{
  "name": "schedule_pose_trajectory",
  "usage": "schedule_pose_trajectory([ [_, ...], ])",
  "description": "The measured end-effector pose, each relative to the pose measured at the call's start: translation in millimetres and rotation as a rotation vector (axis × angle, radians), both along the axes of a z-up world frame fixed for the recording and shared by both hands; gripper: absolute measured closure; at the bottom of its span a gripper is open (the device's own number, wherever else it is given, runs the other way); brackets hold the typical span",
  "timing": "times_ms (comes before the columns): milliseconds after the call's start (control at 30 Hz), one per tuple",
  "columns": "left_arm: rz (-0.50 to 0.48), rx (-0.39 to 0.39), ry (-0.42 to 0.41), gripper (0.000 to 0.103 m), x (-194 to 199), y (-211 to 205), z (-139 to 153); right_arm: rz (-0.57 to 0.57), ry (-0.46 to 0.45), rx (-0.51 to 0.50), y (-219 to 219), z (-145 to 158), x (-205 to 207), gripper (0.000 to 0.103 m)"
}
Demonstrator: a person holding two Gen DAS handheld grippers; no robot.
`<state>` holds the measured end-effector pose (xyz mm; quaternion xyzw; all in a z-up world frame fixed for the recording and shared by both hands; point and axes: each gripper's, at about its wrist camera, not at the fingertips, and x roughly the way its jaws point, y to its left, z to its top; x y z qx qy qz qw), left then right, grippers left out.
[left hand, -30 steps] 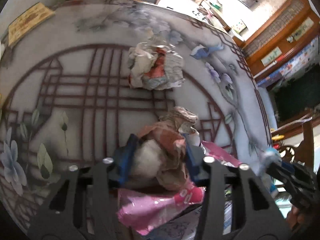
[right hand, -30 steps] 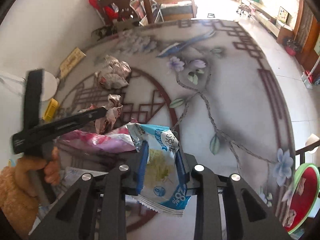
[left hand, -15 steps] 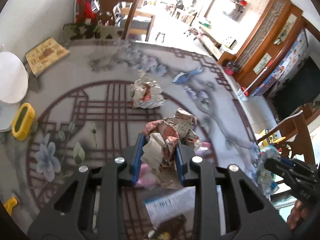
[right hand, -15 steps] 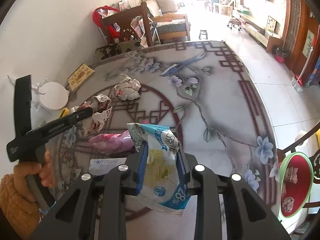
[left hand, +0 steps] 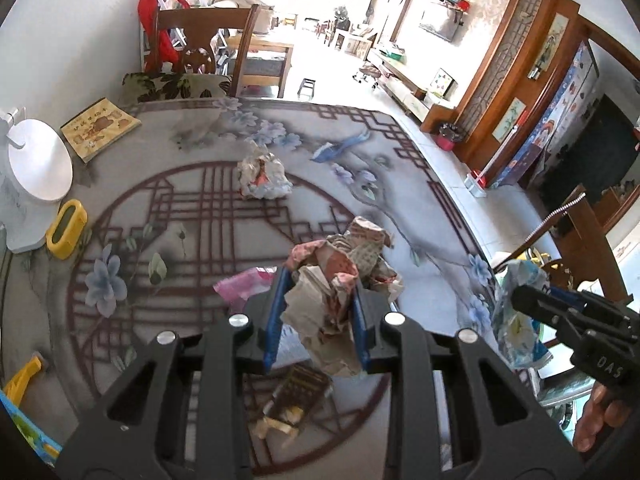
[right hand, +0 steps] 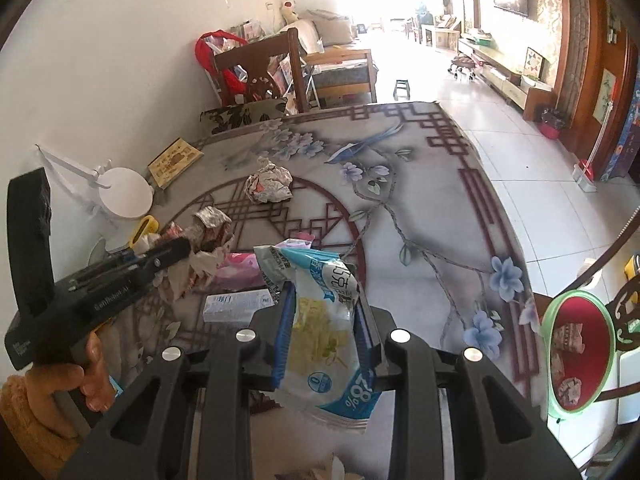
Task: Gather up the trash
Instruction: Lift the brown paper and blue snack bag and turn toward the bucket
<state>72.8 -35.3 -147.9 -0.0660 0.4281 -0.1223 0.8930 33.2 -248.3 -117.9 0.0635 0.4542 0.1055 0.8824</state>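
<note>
My left gripper (left hand: 318,312) is shut on a crumpled paper wad (left hand: 340,280) and holds it well above the table; it also shows in the right wrist view (right hand: 176,250). My right gripper (right hand: 326,316) is shut on a blue and white snack wrapper (right hand: 324,320), seen at the right of the left wrist view (left hand: 516,316). On the table lie another crumpled paper ball (left hand: 262,176), a pink wrapper (left hand: 244,286), a white and blue box (right hand: 236,306) and a dark wrapper (left hand: 296,394).
A red bin with a green rim (right hand: 580,354), holding some trash, stands on the floor right of the table. A white round stand (left hand: 38,164), a yellow object (left hand: 66,228), a book (left hand: 100,128) and a wooden chair (left hand: 204,56) are at the far left side.
Both grippers have risen from the table with their trash. The left gripper lifted the paper wad off the pink wrapper, so more of the table and room shows.
</note>
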Motion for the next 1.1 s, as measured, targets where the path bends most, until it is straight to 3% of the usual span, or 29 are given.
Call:
schedule_pose_trajectory([
  [567, -0.075, 0.04, -0.029, 0.075, -27, -46, 10, -0.096, -0.019, 0.042, -45, 4, -36, 0.075],
  [1100, -0.076, 0.078, -0.023, 0.075, -35, -87, 9, -0.121, 0.005, 0.076, -96, -9, -46, 0.075],
])
